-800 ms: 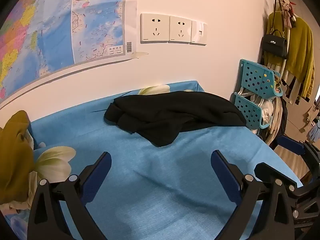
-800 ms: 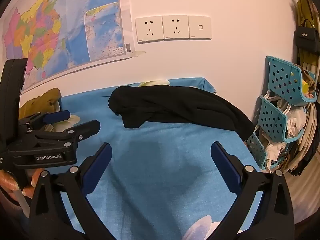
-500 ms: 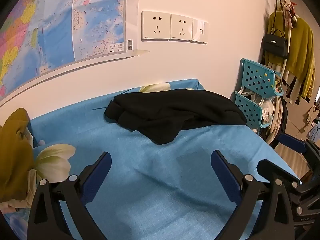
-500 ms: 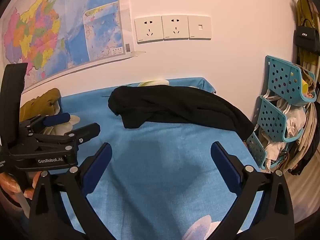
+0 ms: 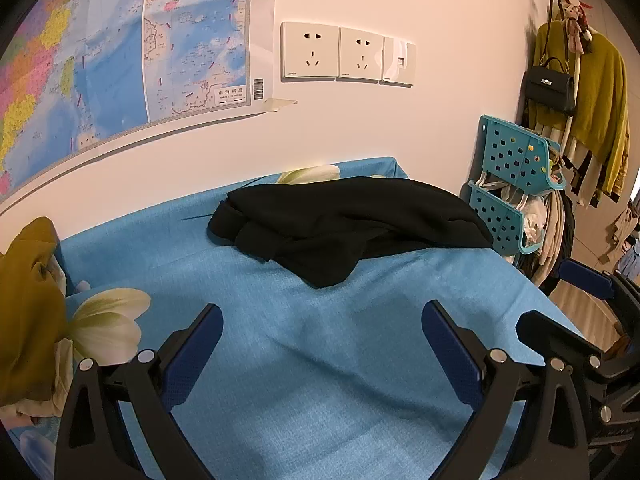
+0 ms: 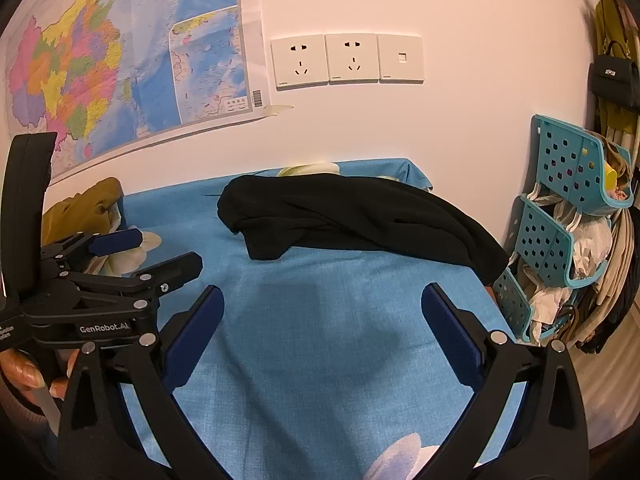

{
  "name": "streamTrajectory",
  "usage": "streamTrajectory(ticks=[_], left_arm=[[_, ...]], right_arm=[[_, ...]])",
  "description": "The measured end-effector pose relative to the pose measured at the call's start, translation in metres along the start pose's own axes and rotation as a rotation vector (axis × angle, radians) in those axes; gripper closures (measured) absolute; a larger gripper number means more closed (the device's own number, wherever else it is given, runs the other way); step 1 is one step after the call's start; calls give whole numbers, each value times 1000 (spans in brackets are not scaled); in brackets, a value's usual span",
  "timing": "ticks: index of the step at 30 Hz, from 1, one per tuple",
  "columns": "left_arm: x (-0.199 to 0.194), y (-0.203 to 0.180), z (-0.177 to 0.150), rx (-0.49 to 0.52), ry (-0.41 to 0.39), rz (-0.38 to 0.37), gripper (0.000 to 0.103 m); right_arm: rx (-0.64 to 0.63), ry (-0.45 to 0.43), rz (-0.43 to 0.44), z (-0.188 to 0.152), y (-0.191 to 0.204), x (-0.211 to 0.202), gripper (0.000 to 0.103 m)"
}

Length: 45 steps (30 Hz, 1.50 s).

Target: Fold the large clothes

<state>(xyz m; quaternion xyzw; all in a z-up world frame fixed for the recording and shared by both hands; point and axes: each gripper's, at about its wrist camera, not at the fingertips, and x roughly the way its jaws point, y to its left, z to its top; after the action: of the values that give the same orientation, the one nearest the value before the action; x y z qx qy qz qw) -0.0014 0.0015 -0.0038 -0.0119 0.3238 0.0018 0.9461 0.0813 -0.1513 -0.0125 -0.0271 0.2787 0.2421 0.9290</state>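
Left wrist view: left hand-held gripper (image 5: 320, 344) has its fingers spread wide, nothing between them, hovering above bare blue cloth. Right hand-held gripper (image 6: 320, 332) is the same: fully spread, empty, near the front edge of the surface (image 6: 320, 360).

Black garment (image 5: 344, 224) lies bunched in a long heap at the far side of the surface, close to the wall, well apart from both sets of fingers. Its right end droops over the surface's edge next to the teal basket rack (image 6: 560, 216). A loose flap points toward the camera in the left view. No clear hem, sleeve or collar can be made out; too crumpled and dark.

Read: folding not started, the garment is not yet spread. Both grippers sit side by side and pre-opened, probably so each can take one end of the heap and pull it flat into the bare middle area, which looks kept free for that purpose.

Next move likely needs a reach forward over the cloth, and pinching only the garment layer, not the blue cover under it.

Risk: the overhanging right end could slide off when tugged. Mustard garment (image 5: 28, 312) piled at the left edge is out of the way.
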Motion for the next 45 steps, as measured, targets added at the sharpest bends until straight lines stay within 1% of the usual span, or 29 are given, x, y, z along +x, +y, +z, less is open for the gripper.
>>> streamTrajectory(ticks=[45], left_arm=[[4, 1, -1, -6, 10, 11, 7]], right_arm=[[-25, -4, 41, 7, 4, 4, 6]])
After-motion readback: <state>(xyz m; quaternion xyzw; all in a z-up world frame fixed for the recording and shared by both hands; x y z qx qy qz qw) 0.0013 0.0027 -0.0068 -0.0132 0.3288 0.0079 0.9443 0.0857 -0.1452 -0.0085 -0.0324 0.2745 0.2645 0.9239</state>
